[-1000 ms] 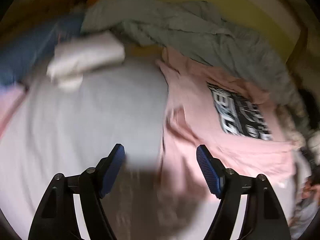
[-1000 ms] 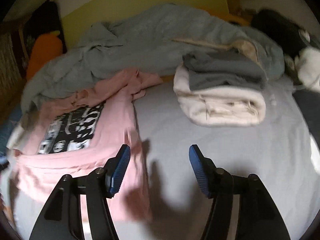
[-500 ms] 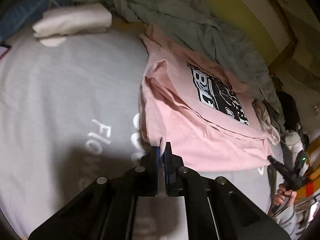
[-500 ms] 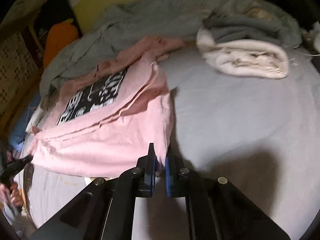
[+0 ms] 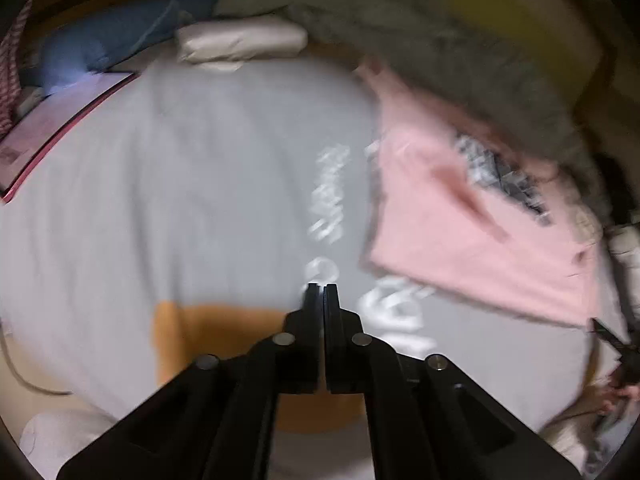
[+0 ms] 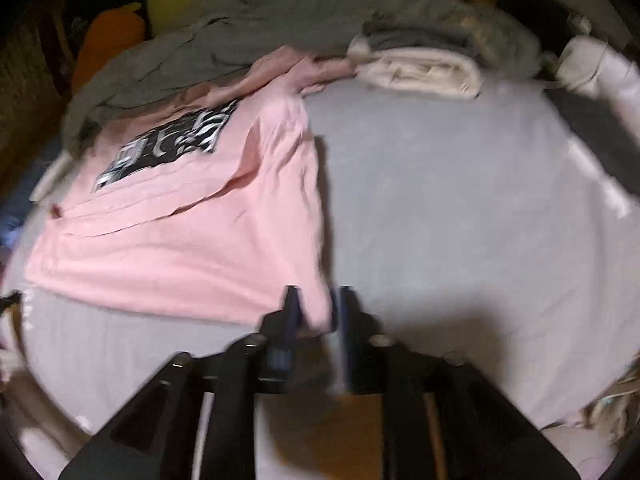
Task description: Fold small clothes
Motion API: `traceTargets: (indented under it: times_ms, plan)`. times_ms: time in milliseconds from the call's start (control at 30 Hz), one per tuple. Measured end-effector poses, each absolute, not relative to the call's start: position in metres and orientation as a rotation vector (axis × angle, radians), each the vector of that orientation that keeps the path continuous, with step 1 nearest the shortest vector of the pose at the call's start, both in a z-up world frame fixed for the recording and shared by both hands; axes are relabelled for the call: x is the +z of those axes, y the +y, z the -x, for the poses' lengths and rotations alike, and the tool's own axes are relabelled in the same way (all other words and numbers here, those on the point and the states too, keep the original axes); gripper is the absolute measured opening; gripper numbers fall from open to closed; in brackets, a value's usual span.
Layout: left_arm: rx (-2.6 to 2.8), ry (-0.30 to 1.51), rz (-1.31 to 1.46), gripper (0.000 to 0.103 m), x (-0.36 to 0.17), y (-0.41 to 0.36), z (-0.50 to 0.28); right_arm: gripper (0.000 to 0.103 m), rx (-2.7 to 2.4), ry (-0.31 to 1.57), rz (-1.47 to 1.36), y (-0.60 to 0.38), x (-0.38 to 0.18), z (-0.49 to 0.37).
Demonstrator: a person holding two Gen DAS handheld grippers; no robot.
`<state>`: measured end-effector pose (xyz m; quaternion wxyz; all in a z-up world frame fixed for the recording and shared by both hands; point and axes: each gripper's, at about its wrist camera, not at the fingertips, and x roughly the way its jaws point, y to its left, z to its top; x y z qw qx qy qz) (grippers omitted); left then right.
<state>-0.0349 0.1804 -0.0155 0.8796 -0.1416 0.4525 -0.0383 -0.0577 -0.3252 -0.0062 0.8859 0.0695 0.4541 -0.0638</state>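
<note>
A pink T-shirt (image 6: 192, 240) with a black and white print lies flat on the grey bed sheet (image 6: 440, 208); it also shows at the right of the left wrist view (image 5: 472, 220). My left gripper (image 5: 320, 292) is shut and empty, held over the bare sheet to the left of the shirt. My right gripper (image 6: 316, 308) stands slightly open at the shirt's near right corner, with a bit of pink cloth between its jaws. Both views are blurred by motion.
A folded cream cloth (image 6: 420, 70) with a grey one on it sits at the back; it also shows in the left wrist view (image 5: 240, 42). A rumpled grey blanket (image 6: 280, 20) lies behind the shirt. A blue pillow (image 5: 104, 48) and a pink book (image 5: 60, 120) are at left.
Both grippers closed on the shirt's near corners half a second ago. Now my left gripper has let go and pulled back left, and my right jaws have parted slightly.
</note>
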Motion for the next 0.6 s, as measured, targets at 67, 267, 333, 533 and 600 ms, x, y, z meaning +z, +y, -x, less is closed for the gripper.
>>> traceTargets:
  times_ms: [67,267,333,533,600]
  plan:
    - [-0.11,0.865,0.23,0.005,0.006,0.165,0.029,0.052,-0.151,0.867,-0.121,-0.325,0.008,0.056]
    - [-0.238,0.843,0.033,0.017,0.032,0.102,-0.026,0.052,-0.018,0.853,-0.097,-0.311,0.036,0.016]
    - [-0.308,0.885,-0.008,0.018,0.028,0.085,-0.039,0.052,0.075,0.889,-0.134,-0.304,0.036,0.004]
    - [-0.387,1.081,-0.143,0.018,-0.017,0.022,-0.082,0.052,0.227,1.061,-0.04,-0.253,0.005,-0.029]
    - [-0.355,1.106,-0.164,0.018,-0.027,0.012,-0.094,0.053,0.186,1.115,0.071,-0.238,-0.011,-0.038]
